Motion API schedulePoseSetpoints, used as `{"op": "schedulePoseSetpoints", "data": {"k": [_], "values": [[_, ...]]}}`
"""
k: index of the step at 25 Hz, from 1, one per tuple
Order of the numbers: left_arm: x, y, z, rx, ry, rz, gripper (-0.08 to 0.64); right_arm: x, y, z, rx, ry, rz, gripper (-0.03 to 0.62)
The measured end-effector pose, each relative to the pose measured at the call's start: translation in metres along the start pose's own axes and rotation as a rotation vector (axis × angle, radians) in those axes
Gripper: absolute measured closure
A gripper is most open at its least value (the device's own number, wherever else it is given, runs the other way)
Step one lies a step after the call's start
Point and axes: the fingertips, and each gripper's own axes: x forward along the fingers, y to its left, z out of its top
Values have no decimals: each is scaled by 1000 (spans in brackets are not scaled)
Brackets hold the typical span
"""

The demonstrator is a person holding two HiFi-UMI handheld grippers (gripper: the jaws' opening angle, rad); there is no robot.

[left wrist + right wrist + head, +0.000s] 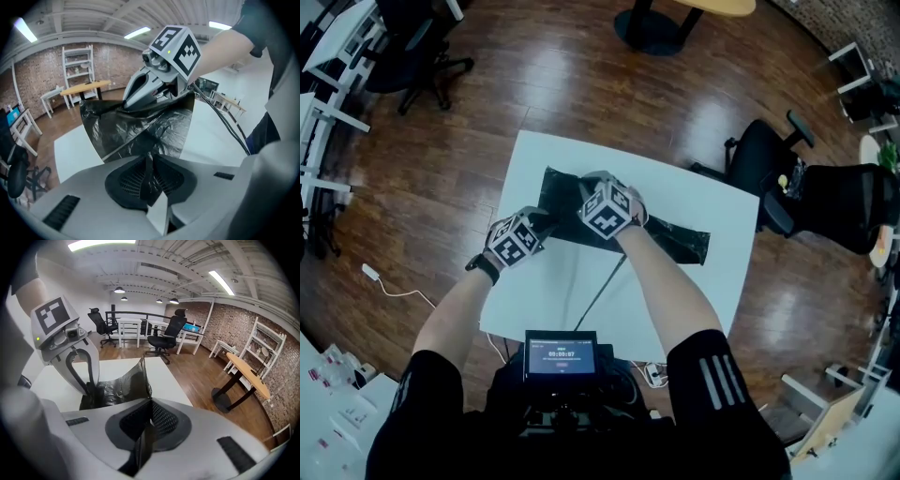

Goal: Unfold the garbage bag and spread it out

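Observation:
A black garbage bag [675, 242] lies partly folded across the white table [698, 199]. Both grippers work at its left end, close together. My left gripper [544, 223] is shut on a strip of the film, which runs up between its pads in the left gripper view [149, 161]. From there the bag [140, 126] rises as a crumpled sheet to my right gripper [129, 108]. My right gripper [587, 184] is shut on a raised edge of the bag [124, 384], pinched between its pads [149, 405]. In the right gripper view, my left gripper [93, 390] shows with its tips in the film.
A thin dark cable [602, 292] crosses the near half of the table towards a chest-mounted screen [561, 356]. Black office chairs [773, 164] stand at the right. A round table base [649, 33] is beyond the far edge, and white desks [328, 56] are at the left on a wooden floor.

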Motion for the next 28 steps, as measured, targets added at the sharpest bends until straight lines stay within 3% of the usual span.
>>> {"op": "schedulePoseSetpoints", "data": {"k": [6,9,13,16,22,25,28], "values": [[9,-6,-31,2,87,-25,511,32,-15,-21,9,68,-5,560],[7,-4,-35,-30,80,-16,511,46,-20,-28,58,92,13,557],[6,-4,-31,-7,71,-11,511,49,-28,-25,134,60,20,507],[8,-3,-38,-21,83,-10,511,32,-33,-5,119,-26,-4,484],[1,-3,-29,3,80,8,511,-43,-38,18,184,-201,-56,460],[-2,-10,-5,15,29,19,511,-75,-37,-2,210,-197,-72,460],[8,-35,22,66,-10,-17,511,-87,-25,-35,197,-126,-65,459]]}}
